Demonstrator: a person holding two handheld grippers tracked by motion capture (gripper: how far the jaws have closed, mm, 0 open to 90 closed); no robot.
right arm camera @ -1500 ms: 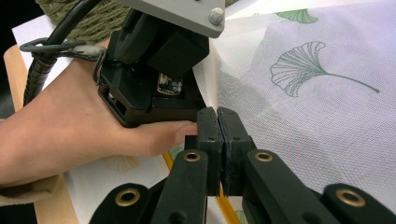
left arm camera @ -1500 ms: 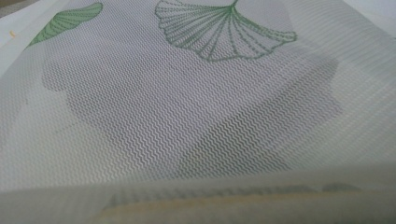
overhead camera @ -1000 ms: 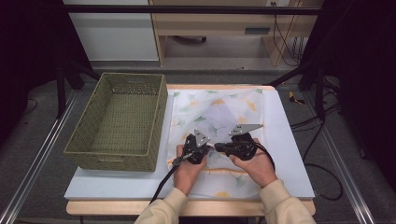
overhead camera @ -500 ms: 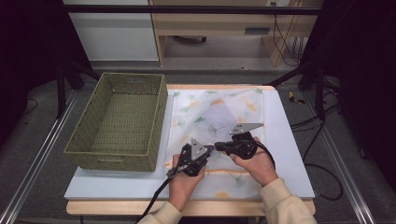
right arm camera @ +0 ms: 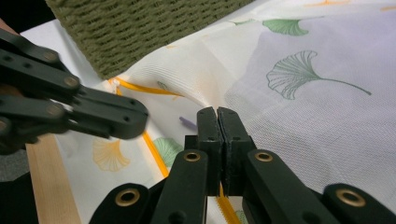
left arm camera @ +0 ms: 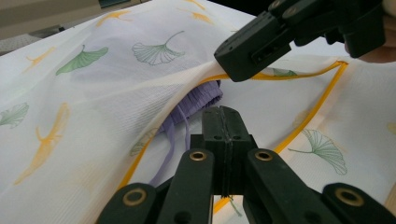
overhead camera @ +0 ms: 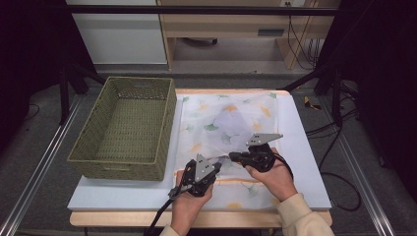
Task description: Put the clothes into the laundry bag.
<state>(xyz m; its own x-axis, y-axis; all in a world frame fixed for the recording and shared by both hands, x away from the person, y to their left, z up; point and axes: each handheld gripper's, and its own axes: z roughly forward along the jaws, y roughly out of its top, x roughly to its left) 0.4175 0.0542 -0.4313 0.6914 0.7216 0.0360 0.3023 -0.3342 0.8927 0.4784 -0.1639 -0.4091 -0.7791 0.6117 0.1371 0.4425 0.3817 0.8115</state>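
A white mesh bag (overhead camera: pixel 231 118) printed with ginkgo leaves lies flat on the table, with a yellow zip (left arm camera: pixel 308 116) along its near edge. A purple garment (left arm camera: pixel 201 95) shows inside the gaping mouth. My left gripper (overhead camera: pixel 219 164) is shut, its tips (left arm camera: pixel 223 112) on the zip at the near end of the opening. My right gripper (overhead camera: pixel 232 156) is shut on the upper edge of the mouth (left arm camera: pixel 233 65) and holds that layer lifted. In the right gripper view its jaws (right arm camera: pixel 217 114) are pressed together over zip teeth, and the left gripper (right arm camera: pixel 135 121) is close at the left.
A green woven basket (overhead camera: pixel 166 129), open-topped with nothing in it, stands left of the bag and touches its edge. The white table top (overhead camera: pixel 305 147) shows bare to the right. Metal rails and cables lie beyond the table's sides.
My left gripper has drawn back toward the person and slightly left, away from the right gripper, and the bag's mouth has widened. The right hand has stayed put.
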